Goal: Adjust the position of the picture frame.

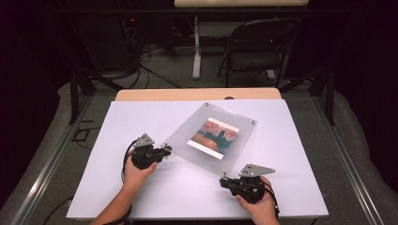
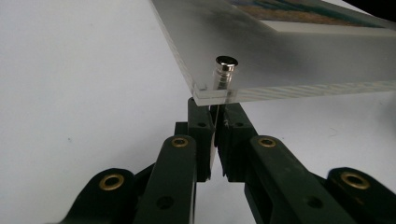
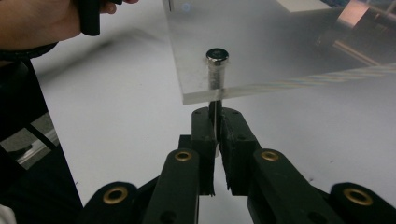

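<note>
High view: a clear acrylic picture frame (image 1: 211,138) lies turned cornerwise on the white table (image 1: 155,192), with a small painted picture (image 1: 213,135) in orange and blue sandwiched at its middle and small metal standoffs at its corners. The left hand-held gripper (image 1: 165,150) sits at the frame's near-left corner, held by the person's left hand (image 1: 136,174), and the right hand-held gripper (image 1: 224,180) sits at the frame's near corner, held by the right hand (image 1: 258,204); a grey three-cornered plate tops each of them. In the left gripper view, the left hand-held gripper (image 2: 216,122) has its jaws drawn almost together just under the frame's corner (image 2: 280,60), pinched on the thin lower end of a shiny metal standoff (image 2: 225,70) that runs down through the acrylic; only a narrow slit shows between the pads. In the right gripper view, the right hand-held gripper (image 3: 217,125) is likewise nearly closed, its jaws clamped on the stem of another standoff (image 3: 217,65) that passes through the corner of the frame (image 3: 280,46) above them. That corner stands a little above the table (image 3: 116,116) on its stem. The person's other hand (image 3: 42,21) shows at the upper left of that view.
</note>
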The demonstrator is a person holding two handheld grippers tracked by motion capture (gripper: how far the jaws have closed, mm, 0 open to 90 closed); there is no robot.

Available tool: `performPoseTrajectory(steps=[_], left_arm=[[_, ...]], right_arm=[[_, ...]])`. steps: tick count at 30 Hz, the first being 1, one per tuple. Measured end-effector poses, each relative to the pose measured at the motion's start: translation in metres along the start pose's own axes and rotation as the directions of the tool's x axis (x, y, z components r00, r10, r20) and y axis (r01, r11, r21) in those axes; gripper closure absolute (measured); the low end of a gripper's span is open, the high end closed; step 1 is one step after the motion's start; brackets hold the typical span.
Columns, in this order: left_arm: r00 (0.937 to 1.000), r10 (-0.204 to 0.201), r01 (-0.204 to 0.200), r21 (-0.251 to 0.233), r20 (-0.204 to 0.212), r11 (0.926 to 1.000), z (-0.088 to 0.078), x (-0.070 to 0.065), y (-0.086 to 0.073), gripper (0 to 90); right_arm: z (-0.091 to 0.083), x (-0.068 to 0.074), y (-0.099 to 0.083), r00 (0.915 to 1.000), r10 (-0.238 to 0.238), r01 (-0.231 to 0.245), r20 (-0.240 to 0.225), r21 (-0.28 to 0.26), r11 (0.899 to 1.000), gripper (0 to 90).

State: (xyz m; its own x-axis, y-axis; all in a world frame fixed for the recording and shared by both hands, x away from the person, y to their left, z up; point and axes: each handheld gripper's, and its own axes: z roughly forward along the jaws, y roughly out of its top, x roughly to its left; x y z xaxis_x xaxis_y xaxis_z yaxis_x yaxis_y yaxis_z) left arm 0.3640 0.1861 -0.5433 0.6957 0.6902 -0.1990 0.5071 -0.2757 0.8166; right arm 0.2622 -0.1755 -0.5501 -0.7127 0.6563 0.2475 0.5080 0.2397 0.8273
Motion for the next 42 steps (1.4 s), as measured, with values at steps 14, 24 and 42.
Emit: performPoseTrajectory(steps=[14, 24, 42], left_arm=[[0.998, 0.009, -0.008, -0.008, 0.063, 0.9999, -0.005, -0.021, -0.004, 85.2], [0.9966, -0.009, 0.01, -0.022, 0.081, 0.9997, -0.018, -0.042, -0.013, 85.2], [0.9951, -0.098, 0.098, -0.046, -0.009, 0.9942, 0.0, -0.019, -0.002, 84.9]], right_arm=[[-0.014, -0.027, 0.005, 0.9944, 0.081, -0.079, 0.068, -0.031, 0.996, 85.2], [-0.012, -0.057, 0.017, 0.9853, 0.135, -0.128, 0.104, -0.072, 0.989, 85.1], [0.012, -0.069, 0.037, 0.9818, 0.141, -0.133, 0.128, -0.069, 0.989, 84.8]])
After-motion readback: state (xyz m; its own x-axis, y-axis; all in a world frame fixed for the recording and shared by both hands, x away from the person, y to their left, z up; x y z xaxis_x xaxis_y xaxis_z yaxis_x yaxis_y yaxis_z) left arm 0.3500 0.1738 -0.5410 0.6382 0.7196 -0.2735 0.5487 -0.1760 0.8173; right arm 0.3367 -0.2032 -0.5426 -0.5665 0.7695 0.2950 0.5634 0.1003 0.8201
